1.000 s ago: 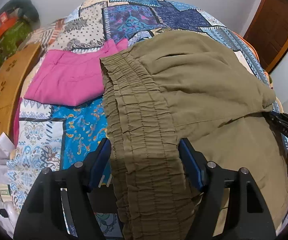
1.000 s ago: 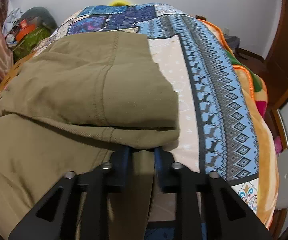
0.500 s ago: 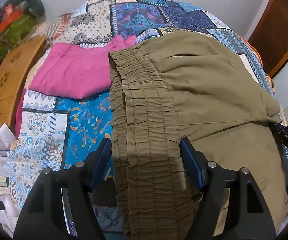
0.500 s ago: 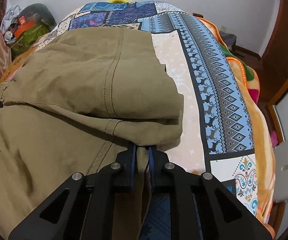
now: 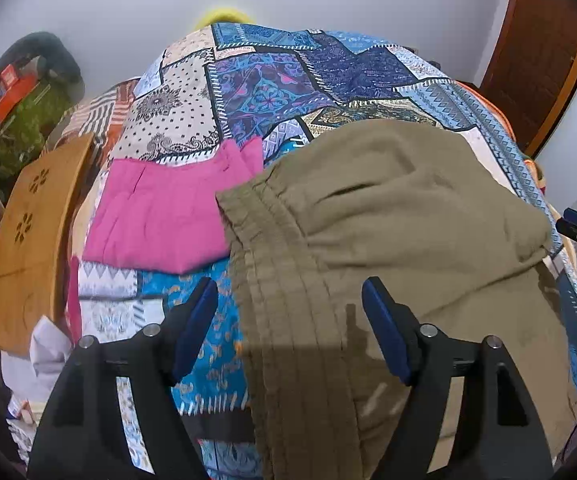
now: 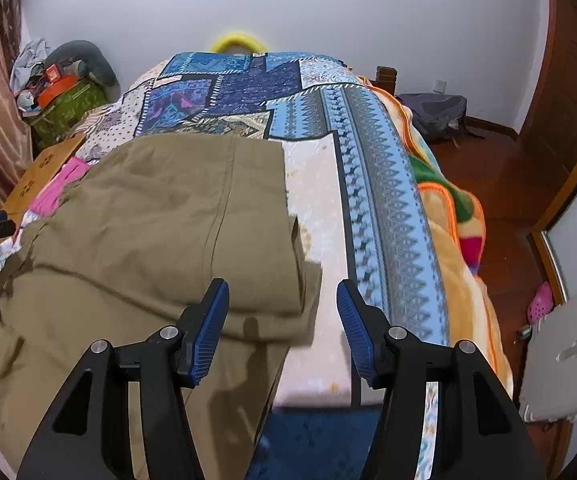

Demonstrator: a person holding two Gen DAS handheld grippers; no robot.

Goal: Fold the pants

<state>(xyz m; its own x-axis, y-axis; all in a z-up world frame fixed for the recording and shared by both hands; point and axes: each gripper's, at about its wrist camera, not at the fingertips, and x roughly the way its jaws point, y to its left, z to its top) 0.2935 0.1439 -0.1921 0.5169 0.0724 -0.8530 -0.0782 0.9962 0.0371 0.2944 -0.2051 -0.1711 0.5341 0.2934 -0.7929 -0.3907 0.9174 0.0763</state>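
bare bedspread [image 6: 320, 208] right of olive pants [image 6: 160, 216]; pink garment [image 5: 160, 216] left

White wall [image 6: 368, 20], wooden door [image 5: 544, 48], red-brown floor [image 6: 500, 184], patchwork-covered bed [image 6: 376, 168].

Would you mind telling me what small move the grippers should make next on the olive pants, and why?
Probably lower both again to the near, unfolded part of the olive pants and grip it: the left gripper and right gripper are open and empty above one finished fold.

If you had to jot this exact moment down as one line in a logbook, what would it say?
stage: fold laid, letting go | olive pants: folded on patchwork bedspread | left gripper: open, empty | right gripper: jaws just opened, empty | pink garment: beside pants
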